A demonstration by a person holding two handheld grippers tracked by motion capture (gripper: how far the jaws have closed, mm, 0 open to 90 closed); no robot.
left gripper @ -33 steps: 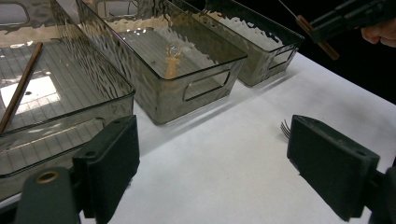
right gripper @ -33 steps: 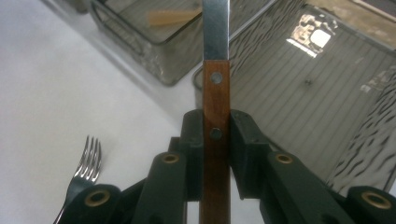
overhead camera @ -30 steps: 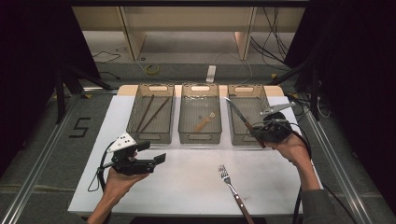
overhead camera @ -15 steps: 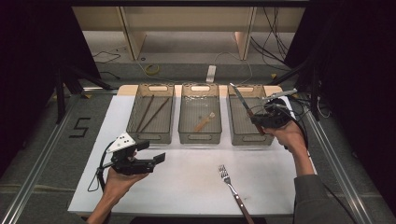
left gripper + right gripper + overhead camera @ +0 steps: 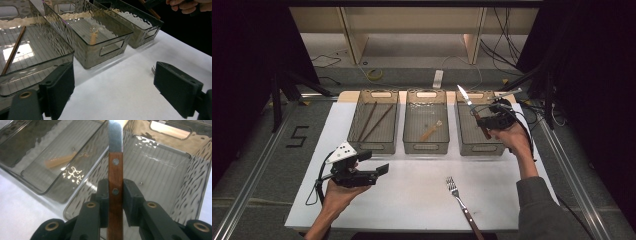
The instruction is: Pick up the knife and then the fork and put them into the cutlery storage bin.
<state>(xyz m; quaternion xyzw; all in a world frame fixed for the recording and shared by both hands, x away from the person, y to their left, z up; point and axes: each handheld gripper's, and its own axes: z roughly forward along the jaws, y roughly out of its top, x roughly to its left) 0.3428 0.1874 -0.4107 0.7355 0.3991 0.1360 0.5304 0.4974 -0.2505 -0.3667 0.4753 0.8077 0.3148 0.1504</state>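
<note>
- Two claws at work: left claw [image 5: 379, 169] hovers spread and empty over the white tabletop [image 5: 422, 195]
- Right claw [image 5: 115, 192] pinches the wooden-handled steel knife [image 5: 115, 165] above the rightmost smoky clear plastic bin [image 5: 160, 167]
- Step in hand: binning the knife; next, lower and release

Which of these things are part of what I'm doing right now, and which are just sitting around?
In the job:
- right gripper, shut on the wooden-handled knife
- right-hand bin, under the knife

Lying about:
- fork on the white table
- middle bin with a small wooden spoon
- left-hand bin with chopsticks
- left gripper, open, empty
</note>
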